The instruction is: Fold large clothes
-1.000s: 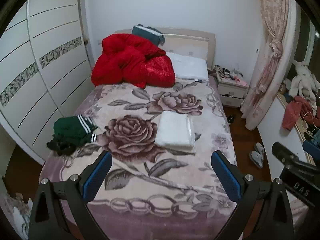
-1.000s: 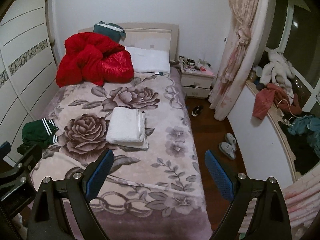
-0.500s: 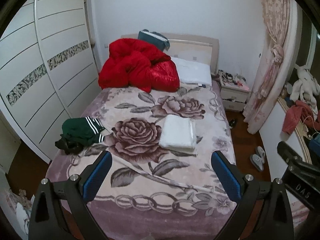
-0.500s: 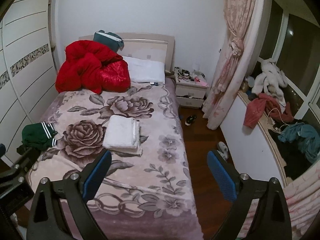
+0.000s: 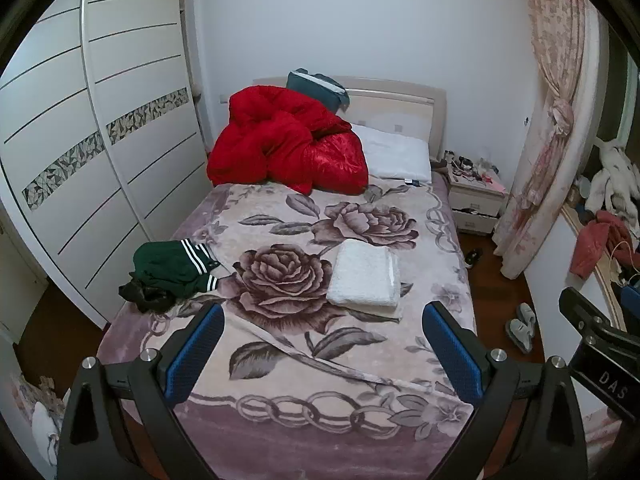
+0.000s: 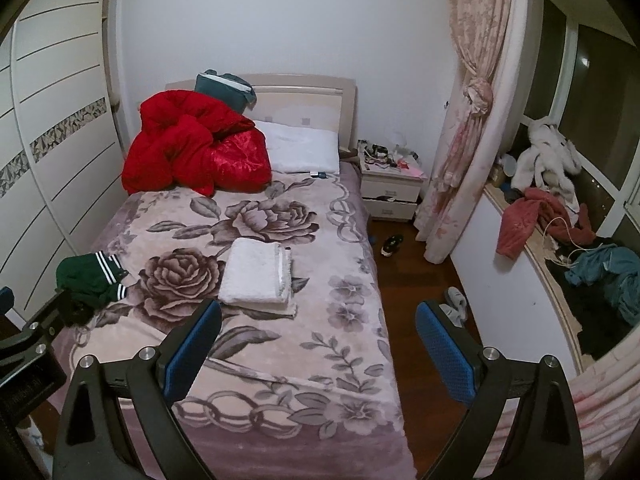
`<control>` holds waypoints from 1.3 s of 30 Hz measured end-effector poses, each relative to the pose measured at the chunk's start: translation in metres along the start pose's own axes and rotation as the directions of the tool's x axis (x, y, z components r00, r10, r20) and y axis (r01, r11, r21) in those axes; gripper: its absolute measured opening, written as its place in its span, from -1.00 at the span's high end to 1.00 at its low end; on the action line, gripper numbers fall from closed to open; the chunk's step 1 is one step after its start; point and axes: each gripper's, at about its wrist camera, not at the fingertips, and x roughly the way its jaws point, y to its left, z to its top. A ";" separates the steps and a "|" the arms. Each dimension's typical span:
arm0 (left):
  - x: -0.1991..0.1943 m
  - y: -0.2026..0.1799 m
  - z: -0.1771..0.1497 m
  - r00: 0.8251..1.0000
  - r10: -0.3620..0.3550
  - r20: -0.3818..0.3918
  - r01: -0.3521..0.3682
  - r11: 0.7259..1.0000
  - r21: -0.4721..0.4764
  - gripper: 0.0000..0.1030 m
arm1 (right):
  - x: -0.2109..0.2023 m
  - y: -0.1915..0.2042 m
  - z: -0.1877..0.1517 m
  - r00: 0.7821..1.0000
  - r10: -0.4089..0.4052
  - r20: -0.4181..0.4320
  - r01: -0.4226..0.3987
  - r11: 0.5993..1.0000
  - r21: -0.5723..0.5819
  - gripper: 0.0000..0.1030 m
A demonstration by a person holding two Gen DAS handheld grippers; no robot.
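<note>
Both grippers hung above the foot of the bed, well clear of the cloth: the left gripper [image 5: 323, 350] and the right gripper [image 6: 318, 346] each had its blue-padded jaws spread wide, holding nothing. The crumpled dark green garment with white-striped cuffs [image 5: 170, 270] lay bunched at the left edge of the rose-patterned plush blanket [image 5: 304, 364], a black piece tucked under its near side. It looked soft, light and limp, likely to sag and drag, so a pinch at a striped cuff or hem seemed the surest hold. A folded white fleecy cloth [image 5: 365, 274] sat mid-bed, well apart from it. The heaped red quilt [image 5: 280, 144] crowded the headboard end, leaving the blanket's middle for spreading. The white sliding wardrobe [image 5: 100, 152] stood close beside the green garment.
</note>
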 end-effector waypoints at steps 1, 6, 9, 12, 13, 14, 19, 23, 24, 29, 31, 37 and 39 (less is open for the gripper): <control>0.000 -0.001 0.000 1.000 -0.001 0.001 0.001 1.000 0.003 -0.97 | 0.000 -0.001 0.000 1.000 0.003 -0.001 -0.003 1.000 0.000 -0.92; -0.002 -0.003 0.000 1.000 0.005 0.007 -0.005 1.000 0.011 -0.97 | 0.000 -0.001 -0.001 1.000 0.007 -0.004 -0.007 1.000 -0.005 -0.92; -0.002 -0.003 0.000 1.000 0.004 0.008 -0.004 1.000 0.010 -0.97 | 0.000 0.001 -0.001 1.000 0.008 -0.001 -0.008 1.000 -0.012 -0.92; -0.002 -0.003 0.000 1.000 0.004 0.009 -0.004 1.000 0.008 -0.97 | 0.000 0.002 -0.002 1.000 0.014 -0.002 -0.014 1.000 -0.007 -0.92; -0.002 -0.003 0.000 1.000 0.006 0.009 -0.006 1.000 0.009 -0.97 | 0.001 0.003 -0.001 1.000 0.014 -0.002 -0.014 1.000 -0.009 -0.92; -0.002 -0.003 0.001 1.000 0.007 0.011 -0.007 1.000 0.010 -0.97 | 0.001 0.003 0.000 1.000 0.015 -0.001 -0.016 1.000 -0.010 -0.92; -0.004 -0.003 0.003 1.000 0.007 0.014 -0.008 1.000 0.011 -0.97 | 0.001 0.002 0.000 1.000 0.018 -0.003 -0.018 1.000 -0.008 -0.92; -0.004 -0.003 0.003 1.000 0.008 0.012 -0.008 1.000 0.012 -0.97 | 0.001 0.002 0.000 1.000 0.019 -0.002 -0.019 1.000 -0.006 -0.92; -0.004 -0.003 0.002 1.000 0.006 0.011 -0.006 1.000 0.010 -0.97 | 0.002 0.002 0.001 1.000 0.019 -0.002 -0.019 1.000 -0.010 -0.92; -0.003 -0.004 0.002 1.000 0.007 0.014 -0.007 1.000 0.011 -0.97 | 0.003 0.003 0.003 1.000 0.019 0.004 -0.019 1.000 -0.010 -0.93; -0.005 -0.004 0.004 1.000 0.005 0.017 -0.005 1.000 0.011 -0.97 | 0.003 0.003 0.003 1.000 0.021 0.005 -0.021 1.000 -0.010 -0.92; -0.007 -0.005 0.009 1.000 0.005 0.027 -0.006 1.000 0.011 -0.97 | 0.002 0.007 0.006 1.000 0.025 0.008 -0.025 1.000 -0.010 -0.93; -0.006 -0.005 0.012 1.000 0.004 0.029 -0.004 1.000 0.011 -0.97 | 0.001 0.007 0.007 1.000 0.024 0.009 -0.024 1.000 -0.009 -0.93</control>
